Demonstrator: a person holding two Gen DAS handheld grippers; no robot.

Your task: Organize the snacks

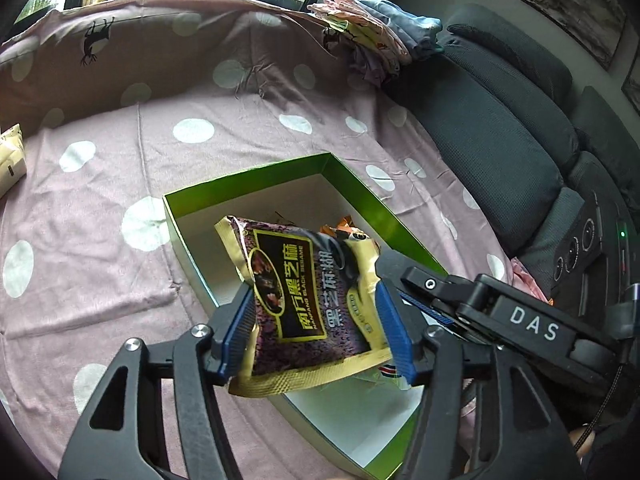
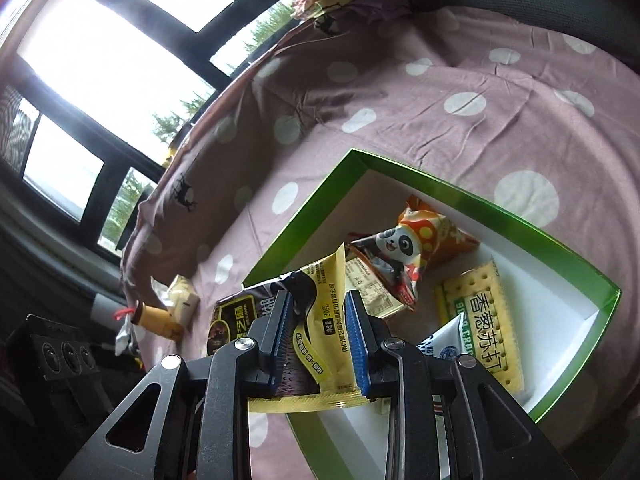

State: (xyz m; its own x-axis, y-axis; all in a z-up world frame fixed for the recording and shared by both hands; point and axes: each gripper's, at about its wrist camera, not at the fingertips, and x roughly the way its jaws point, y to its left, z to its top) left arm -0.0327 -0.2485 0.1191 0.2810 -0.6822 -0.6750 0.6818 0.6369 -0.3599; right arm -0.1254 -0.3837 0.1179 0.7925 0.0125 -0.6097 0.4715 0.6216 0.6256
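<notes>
Both grippers were clamped on one sesame packet (image 1: 304,300) held above the near end of the green box (image 1: 360,196). Working left to right, a pale wrapped snack (image 1: 12,156) lay at nine o'clock on the spotted sheet (image 1: 120,140), well apart from the box. Next, the left gripper (image 1: 316,332) pinched the packet across its width, blue pads pressing both side edges near the bottom seam. From the right wrist view, the right gripper (image 2: 316,344) was closed on the same packet's (image 2: 316,320) yellow back, near one corner. Further right, inside the box (image 2: 540,232), a panda bag (image 2: 404,252) sat at about twelve o'clock, and a cracker pack (image 2: 476,320) lay flat at three o'clock; a white-and-blue sachet (image 2: 448,340) touched its near edge. Judging by the creases, the packet seemed light, soft and crinkly, with slick foil that could slide from a loose pinch. Its flat sealed edges looked like the surest places to hold, since the filled middle would give. The bare white floor at the box's left side appeared a fitting spot for it.
</notes>
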